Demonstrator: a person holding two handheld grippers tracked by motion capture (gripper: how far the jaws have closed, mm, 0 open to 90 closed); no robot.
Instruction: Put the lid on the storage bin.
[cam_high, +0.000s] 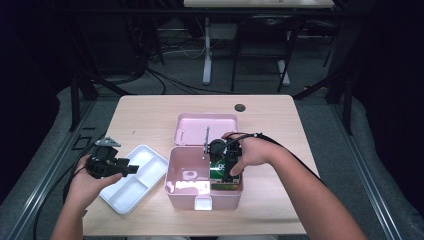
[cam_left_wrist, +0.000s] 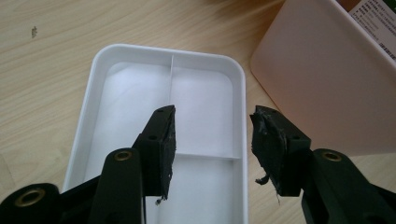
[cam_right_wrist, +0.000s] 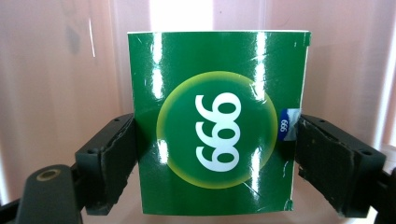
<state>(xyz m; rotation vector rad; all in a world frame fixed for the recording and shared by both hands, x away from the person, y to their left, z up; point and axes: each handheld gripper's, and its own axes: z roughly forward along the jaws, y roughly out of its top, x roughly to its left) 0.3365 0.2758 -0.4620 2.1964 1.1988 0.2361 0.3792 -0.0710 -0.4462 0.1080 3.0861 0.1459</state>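
An open pink box (cam_high: 172, 192) stands at the table's middle, its lid (cam_high: 197, 127) lying flat behind it. My right gripper (cam_high: 226, 162) reaches down into the box's right side, shut on a glossy green carton (cam_high: 223, 176). In the right gripper view the carton (cam_right_wrist: 205, 56) shows a white "999" on a yellow-green disc, and the gripper (cam_right_wrist: 215, 128) presses its two edges. A white divided tray (cam_high: 132, 192) lies left of the box. My left gripper (cam_high: 133, 169) hovers open over the tray (cam_left_wrist: 93, 84) with nothing between its fingers (cam_left_wrist: 163, 135), and the pink box wall (cam_left_wrist: 327, 93) is to its right.
A dark round hole (cam_high: 240, 107) sits near the table's far edge. Bare wood (cam_high: 140, 115) lies behind the tray and along the front edge. Beyond the table are a white desk leg (cam_high: 206, 55), cables and dark frames on the floor.
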